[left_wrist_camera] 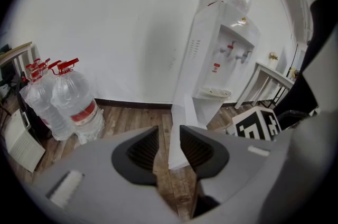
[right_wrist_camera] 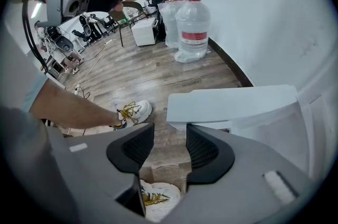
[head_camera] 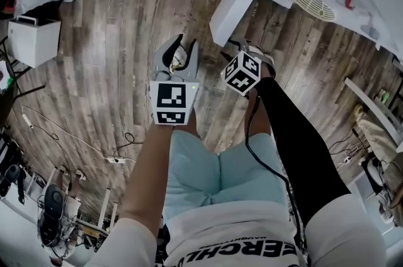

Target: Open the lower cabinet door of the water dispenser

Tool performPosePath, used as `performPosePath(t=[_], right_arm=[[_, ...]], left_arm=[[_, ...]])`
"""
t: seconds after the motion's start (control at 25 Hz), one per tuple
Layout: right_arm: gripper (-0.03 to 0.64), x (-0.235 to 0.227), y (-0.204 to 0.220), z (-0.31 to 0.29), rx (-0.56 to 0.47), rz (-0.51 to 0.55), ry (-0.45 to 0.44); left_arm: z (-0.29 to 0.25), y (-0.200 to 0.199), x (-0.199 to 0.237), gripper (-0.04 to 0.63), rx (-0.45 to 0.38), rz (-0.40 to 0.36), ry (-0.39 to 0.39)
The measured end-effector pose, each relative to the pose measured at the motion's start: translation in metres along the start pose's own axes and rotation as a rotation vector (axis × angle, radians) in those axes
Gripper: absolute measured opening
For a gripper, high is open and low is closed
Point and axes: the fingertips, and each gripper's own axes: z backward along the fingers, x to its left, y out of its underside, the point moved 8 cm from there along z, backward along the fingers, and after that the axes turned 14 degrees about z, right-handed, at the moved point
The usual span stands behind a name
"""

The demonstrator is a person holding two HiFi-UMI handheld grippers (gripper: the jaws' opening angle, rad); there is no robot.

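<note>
Head view: we saw the left gripper (head_camera: 182, 50) and the right gripper (head_camera: 245, 50) held above the brown plank floor (head_camera: 94, 58), near the flat white lower cabinet door (head_camera: 234, 6), which stood swung open.

Left gripper view: we noted its jaws apart and empty. The door stood edge-on beyond them, at the foot of the tall white water dispenser (left_wrist_camera: 222, 59).

Right gripper view: we noted its jaws apart and empty, with the door just beyond.
</note>
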Motion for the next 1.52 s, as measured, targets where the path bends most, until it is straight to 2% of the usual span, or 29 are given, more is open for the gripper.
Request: performPosePath(t=[0.52, 1.52], right_arm=[[0.172, -0.009, -0.031, -0.009, 0.0, 0.023, -0.004], [0.172, -0.036, -0.074, -0.026, -0.021, 0.08, 0.024]], left_arm=[[0.003, -0.014, 0.025, 0.132, -0.012, 0.005, -0.005], [0.002, -0.019, 0.067, 0.132, -0.01, 0.048, -0.042]])
